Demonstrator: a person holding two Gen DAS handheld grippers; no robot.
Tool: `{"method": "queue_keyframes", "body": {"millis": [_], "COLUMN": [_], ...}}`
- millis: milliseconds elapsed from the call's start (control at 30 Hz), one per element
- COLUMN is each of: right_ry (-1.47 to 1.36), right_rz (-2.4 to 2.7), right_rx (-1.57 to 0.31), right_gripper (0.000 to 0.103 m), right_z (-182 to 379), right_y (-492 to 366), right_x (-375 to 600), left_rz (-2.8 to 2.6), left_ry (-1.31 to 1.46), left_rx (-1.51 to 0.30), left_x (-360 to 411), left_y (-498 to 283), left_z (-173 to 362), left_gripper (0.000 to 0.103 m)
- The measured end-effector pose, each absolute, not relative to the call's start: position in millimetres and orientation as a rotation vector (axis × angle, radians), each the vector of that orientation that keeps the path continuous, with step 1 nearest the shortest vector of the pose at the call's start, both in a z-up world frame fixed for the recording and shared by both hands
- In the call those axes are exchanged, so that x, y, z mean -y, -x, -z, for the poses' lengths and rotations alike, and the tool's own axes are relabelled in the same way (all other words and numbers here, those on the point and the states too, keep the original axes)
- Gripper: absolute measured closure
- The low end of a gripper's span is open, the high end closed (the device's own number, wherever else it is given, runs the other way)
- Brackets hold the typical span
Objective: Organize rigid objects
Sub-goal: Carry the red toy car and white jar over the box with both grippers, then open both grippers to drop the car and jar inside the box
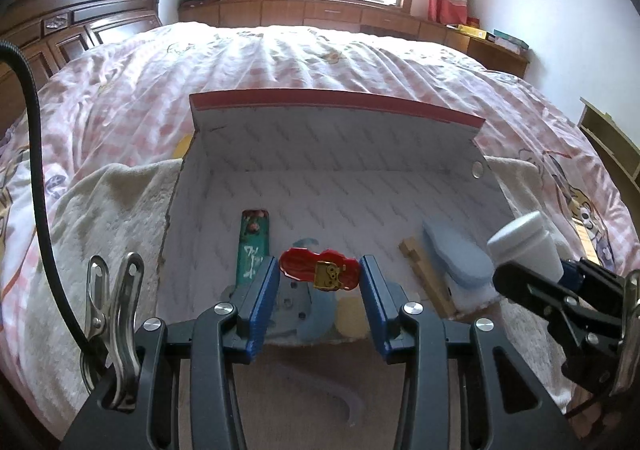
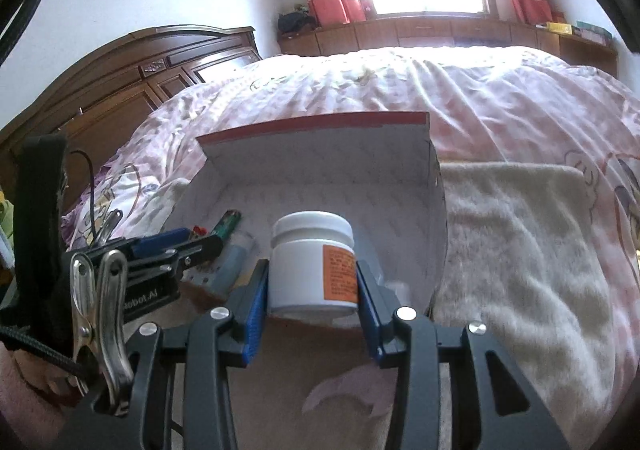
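Left gripper (image 1: 320, 270): blue pads closed on a red toy (image 1: 319, 270) with a small gold face plate. The toy spans the gap, an end against each pad, and hangs above the open box (image 1: 332, 122).

Right gripper (image 2: 312, 282): pads clamped on the sides of a white jar (image 2: 312, 262) with a white screw lid. The jar stands upright between the pads, over the near edge of the box. Its orange label (image 2: 340, 274) carries print too small to read.

Box: white inside with a faint repeating pattern, red edge on the raised lid flap. It rests on a cream towel (image 2: 516, 250) spread over the pink checked bedspread (image 1: 320, 58).

Box contents, left wrist view:
- green lighter (image 1: 253, 246), white characters on it, not legible, at the left;
- blue insole-shaped piece (image 1: 456, 254) at the right, lying over a wooden strip (image 1: 426, 274);
- round yellow piece (image 1: 352, 316) and grey-blue flat pieces near the front edge.

Writing: the left gripper's body, seen in the right wrist view, reads "Robot.AI" in part, upside down.
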State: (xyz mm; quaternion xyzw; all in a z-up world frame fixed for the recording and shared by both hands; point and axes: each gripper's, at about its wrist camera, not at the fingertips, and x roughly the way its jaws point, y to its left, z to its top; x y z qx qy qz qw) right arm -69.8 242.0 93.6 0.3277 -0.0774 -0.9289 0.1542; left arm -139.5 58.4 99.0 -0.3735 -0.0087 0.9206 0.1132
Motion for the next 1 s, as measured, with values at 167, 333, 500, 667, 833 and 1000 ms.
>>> {"method": "queue_keyframes", "body": {"millis": [167,333,500,667,833,1000], "right_ry": [-0.946,-0.952,-0.965,-0.965,-0.977,-0.952], "right_rz": [2.669,2.67,2.664,2.685,2.701,2.733], "right_rx": [0.239,0.25,0.254,0.214,0.202,0.181], "right_gripper": [0.06,0.06,0.06,0.06,0.06,0.06], "right_z": [-89.5,-84.9,-78.0,-72.5,-66.6,-65.6], "right_y": [89.6,105.3,118.5,124.2,128.1,127.7], "right_x": [-247.4,-251.6,-251.3,-248.3,-247.9,-246.7], "left_rz": [-2.708,-2.71,-2.712,-2.722,-2.726,-2.732], "left_ry": [1.118,1.12,1.137,1.16,1.173,1.166], "left_rx": [0.028,0.043,0.04,0.038,0.027,-0.011], "left_x": [-60.7,-63.7,-65.7,-66.4,-68.3,-72.6], "left_y": [153.1,162.9,171.2,179.8,185.3,187.7], "left_z": [-94.3,-91.2,-85.5,-79.0,-72.2,-70.8], "left_gripper": [0.061,0.061,0.061,0.061,0.061,0.061]}}
